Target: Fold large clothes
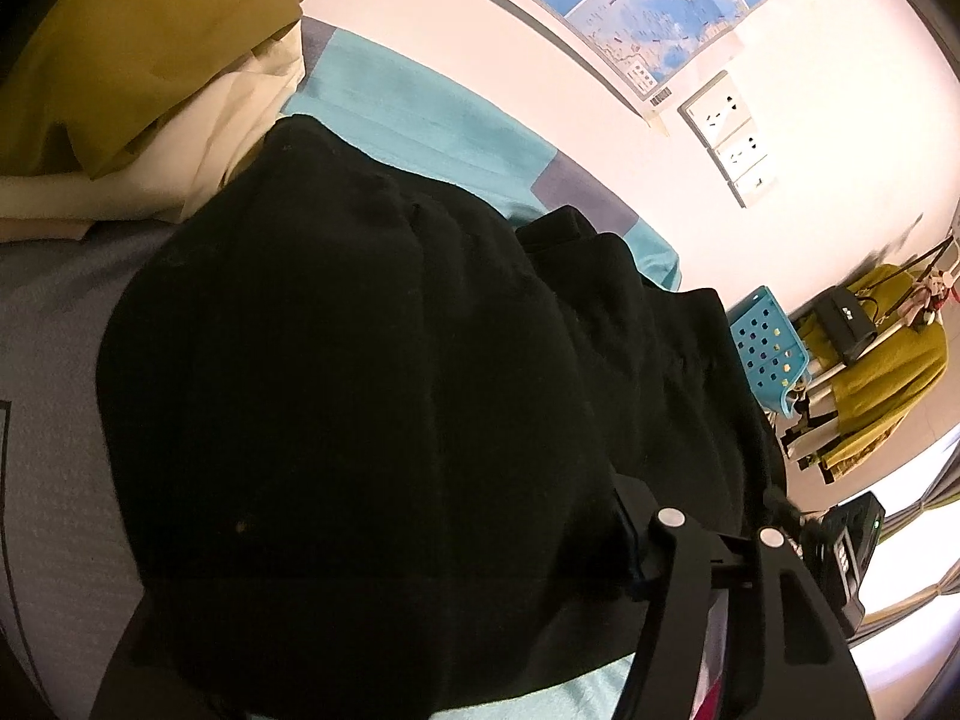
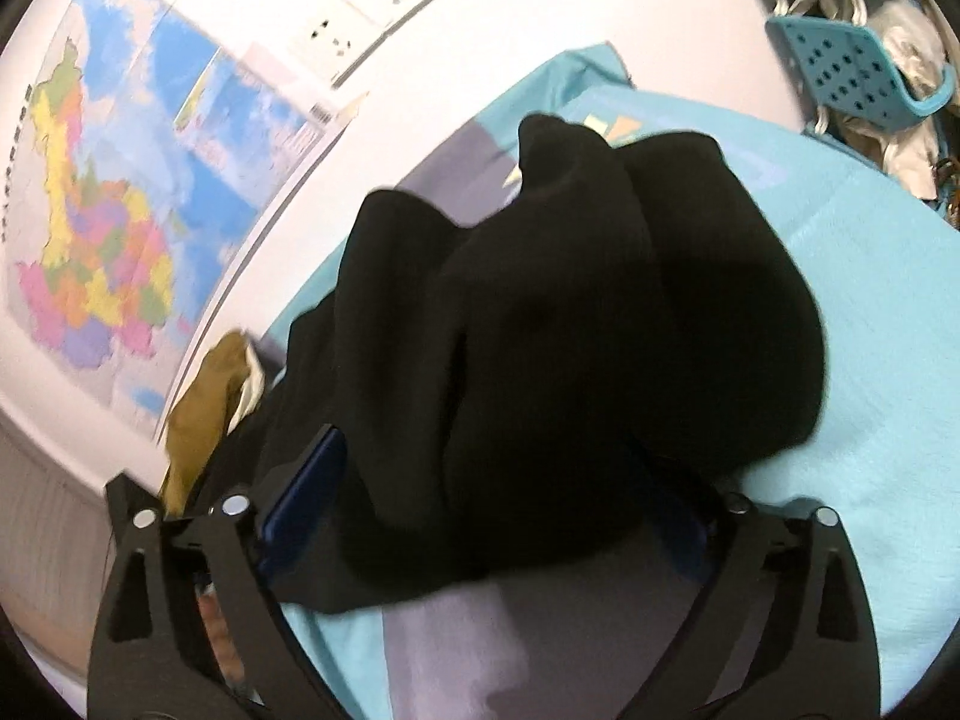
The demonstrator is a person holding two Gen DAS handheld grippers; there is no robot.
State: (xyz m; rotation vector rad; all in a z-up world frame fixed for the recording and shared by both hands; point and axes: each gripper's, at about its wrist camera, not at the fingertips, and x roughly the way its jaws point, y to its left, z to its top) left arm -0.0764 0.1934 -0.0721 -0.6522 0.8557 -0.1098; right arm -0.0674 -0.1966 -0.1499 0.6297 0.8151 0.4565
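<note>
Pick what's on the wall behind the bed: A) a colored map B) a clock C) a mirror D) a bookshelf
A, a colored map is pinned to the wall beside the white sockets, behind the black garment.

The right gripper (image 2: 486,510) is showing two black plastic arms with long slots cut in them. Round silver screws are sitting at the joints, and its fingers (image 2: 303,498) are wearing dark blue pads. The left gripper (image 1: 672,546) is looking black too, with two shiny silver screws.
</note>
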